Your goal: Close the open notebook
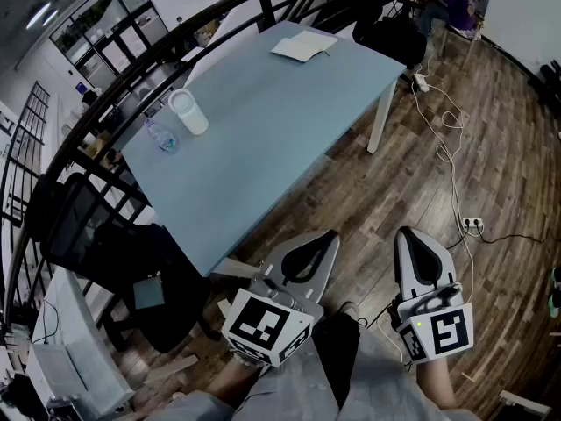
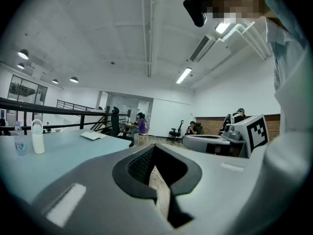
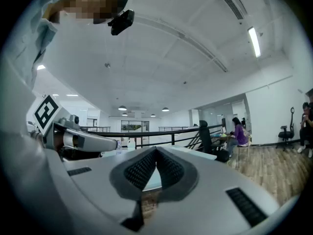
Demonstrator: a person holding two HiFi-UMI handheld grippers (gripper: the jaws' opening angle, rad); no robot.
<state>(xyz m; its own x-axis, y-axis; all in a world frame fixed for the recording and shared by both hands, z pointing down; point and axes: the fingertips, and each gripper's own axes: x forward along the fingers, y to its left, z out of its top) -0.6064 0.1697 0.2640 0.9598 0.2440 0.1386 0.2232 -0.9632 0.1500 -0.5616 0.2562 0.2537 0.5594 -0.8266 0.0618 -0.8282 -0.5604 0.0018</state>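
The notebook [image 1: 302, 46] lies flat at the far end of the light blue table [image 1: 263, 139]; in the left gripper view the notebook [image 2: 92, 135] is a small pale slab far off. Both grippers hang well short of the table, over the wooden floor near the person's legs. My left gripper [image 1: 329, 235] is shut with nothing between its pads, its tips [image 2: 154, 146] meeting. My right gripper [image 1: 410, 232] is also shut and empty, its pads [image 3: 146, 168] pressed together. Each gripper shows at the edge of the other's view.
A white container [image 1: 189, 112] and a clear water bottle [image 1: 161, 137] stand on the table's left end. A black office chair [image 1: 105, 244] sits at the near left corner. A black railing [image 1: 131, 68] runs behind the table. Cables and a power strip [image 1: 473, 224] lie on the floor at right.
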